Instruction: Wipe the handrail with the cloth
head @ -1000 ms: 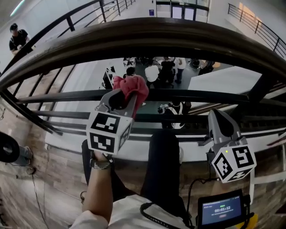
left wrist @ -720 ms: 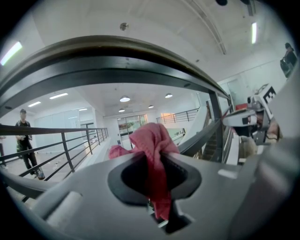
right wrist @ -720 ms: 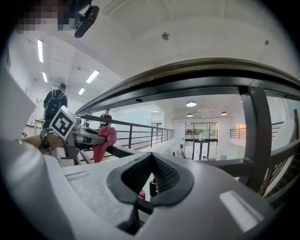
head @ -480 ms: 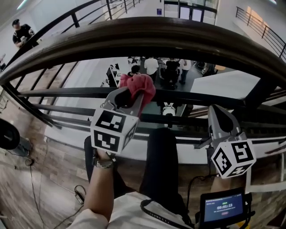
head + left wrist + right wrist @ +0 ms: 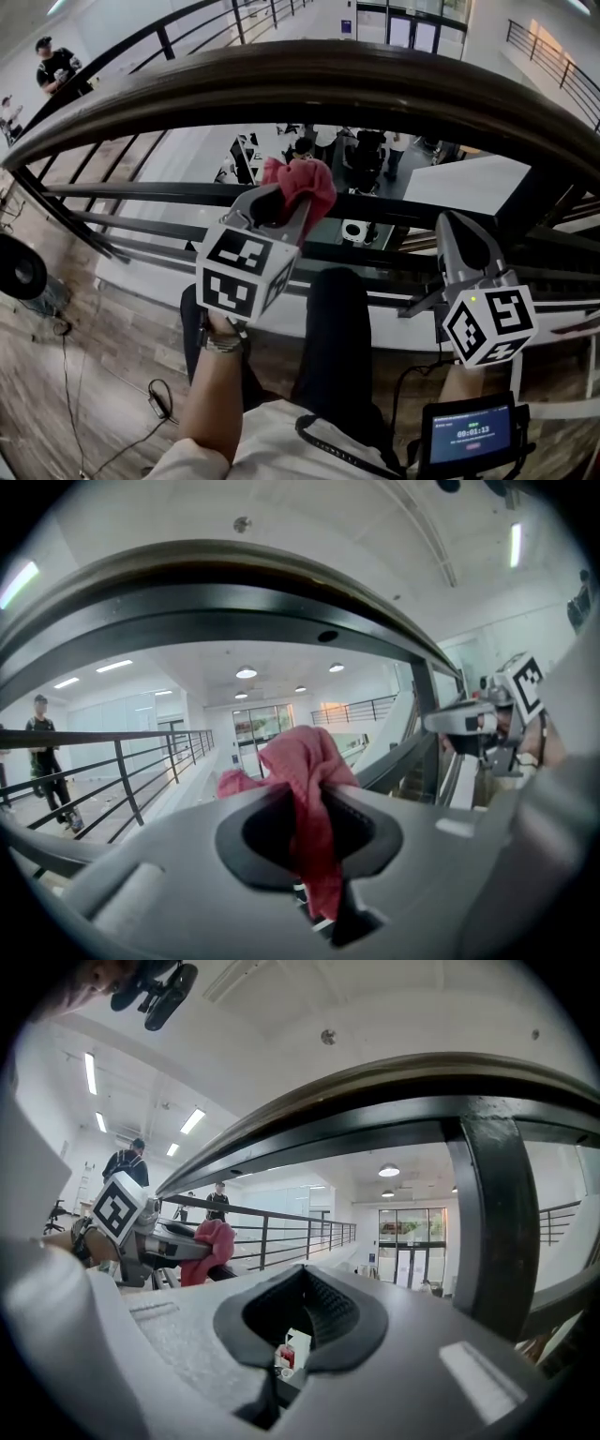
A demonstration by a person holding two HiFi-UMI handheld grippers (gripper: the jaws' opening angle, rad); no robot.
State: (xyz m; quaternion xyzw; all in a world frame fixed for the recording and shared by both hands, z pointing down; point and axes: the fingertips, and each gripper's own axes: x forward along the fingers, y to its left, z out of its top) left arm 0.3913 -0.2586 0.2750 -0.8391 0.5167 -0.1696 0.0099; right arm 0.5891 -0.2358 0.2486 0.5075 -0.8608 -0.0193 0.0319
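Nearest: the person's forearm [image 5: 214,398] runs up to the left hand-held gripper [image 5: 279,202]. Its jaws are clamped on a pink-red cloth [image 5: 305,182]. The left gripper view shows the fabric pinched mid-fold, with a bunch standing above the pads and a tail hanging below. The right hand-held gripper [image 5: 457,234] sits apart to the right, jaws together with nothing between them.

The cloth reads as light, soft and limp, with no stiffness of its own, so it should fold wherever it is pressed. Judgement: the bunch above the jaws is the working face, and the present hold leaves it free. A thin pinch could slip under drag.

Beyond: a dark handrail [image 5: 328,80], broad and rounded, curves across above the cloth. The cloth sits below it, not touching. The rail's surface looks smooth and hard, likely easy to slide over.

Farther: lower railing bars [image 5: 141,192], then people [image 5: 375,150] on an open floor far beneath.
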